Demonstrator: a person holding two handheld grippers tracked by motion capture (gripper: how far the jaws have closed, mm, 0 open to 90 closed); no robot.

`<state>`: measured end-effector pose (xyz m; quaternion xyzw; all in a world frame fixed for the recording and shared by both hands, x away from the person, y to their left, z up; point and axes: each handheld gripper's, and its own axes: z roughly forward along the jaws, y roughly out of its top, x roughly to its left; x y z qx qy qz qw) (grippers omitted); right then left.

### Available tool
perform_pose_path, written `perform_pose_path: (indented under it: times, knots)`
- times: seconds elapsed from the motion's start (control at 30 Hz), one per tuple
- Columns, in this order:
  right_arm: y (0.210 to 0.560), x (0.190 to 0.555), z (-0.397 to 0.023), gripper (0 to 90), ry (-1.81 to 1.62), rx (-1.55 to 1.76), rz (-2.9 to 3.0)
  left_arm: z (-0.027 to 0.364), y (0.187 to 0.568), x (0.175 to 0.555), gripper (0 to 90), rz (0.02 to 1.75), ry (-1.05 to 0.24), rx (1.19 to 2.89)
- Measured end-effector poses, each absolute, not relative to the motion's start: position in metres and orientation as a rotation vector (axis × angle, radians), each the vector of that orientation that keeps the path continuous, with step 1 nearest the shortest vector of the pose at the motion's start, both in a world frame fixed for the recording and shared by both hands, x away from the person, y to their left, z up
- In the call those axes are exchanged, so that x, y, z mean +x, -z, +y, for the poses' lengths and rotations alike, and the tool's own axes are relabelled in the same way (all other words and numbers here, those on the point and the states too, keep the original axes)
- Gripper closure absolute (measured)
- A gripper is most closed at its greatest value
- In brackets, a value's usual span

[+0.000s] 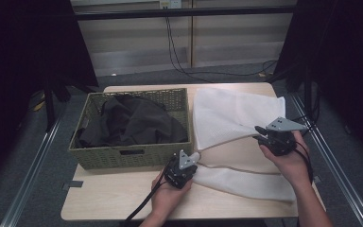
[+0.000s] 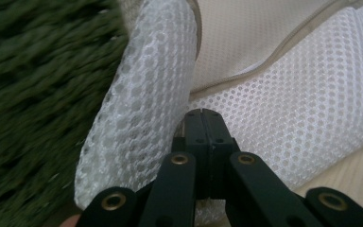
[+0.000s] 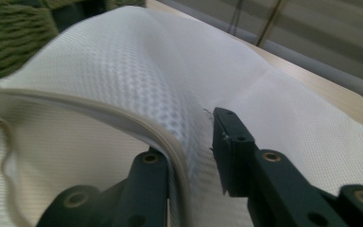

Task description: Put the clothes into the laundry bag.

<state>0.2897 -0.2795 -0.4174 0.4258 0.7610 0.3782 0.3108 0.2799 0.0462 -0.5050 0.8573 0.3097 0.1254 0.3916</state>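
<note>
Two hand-held tools work on one white mesh laundry bag (image 1: pixel 236 118) with a beige zip edge, which lies on the right half of the pale wooden desk (image 1: pixel 113 198), just beside a green woven basket (image 1: pixel 123 156) holding dark clothing (image 1: pixel 132 123). The left tool (image 1: pixel 187 161), near the basket's front right corner, has its jaws pressed fully together on a fold of the bag's mesh; in the left gripper view (image 2: pixel 203 116) the pinched mesh curls up beside the closed tips. The right tool (image 1: pixel 261 132) is at the bag's open zip edge, lifted off the desk. In the right gripper view (image 3: pixel 189 142) its jaws straddle the beige rim and the mesh layer, standing narrow with a gap still showing; whether the pads press the fabric I cannot tell.
</note>
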Motion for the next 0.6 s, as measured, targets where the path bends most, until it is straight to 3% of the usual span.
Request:
perform_pose_path:
  times: [0.2, 0.3, 0.5, 0.6]
  knots:
    - [0.441, 0.289, -0.3, 74.5, -0.997, 1.236, 1.991, 0.048, 0.505, 0.281, 90.0, 0.791, -0.314, 2.174]
    - [0.437, 0.285, -0.308, 88.2, -1.142, 1.223, 2.012, 0.049, 0.505, 0.283, 90.0, 0.793, -0.298, 2.167]
    - [0.421, 0.277, -0.297, 89.9, -1.176, 1.209, 2.026, 0.051, 0.505, 0.282, 90.0, 0.797, -0.285, 2.166]
    - [0.407, 0.269, -0.299, 89.5, -1.181, 1.194, 1.937, 0.055, 0.505, 0.285, 90.0, 0.799, -0.215, 2.156]
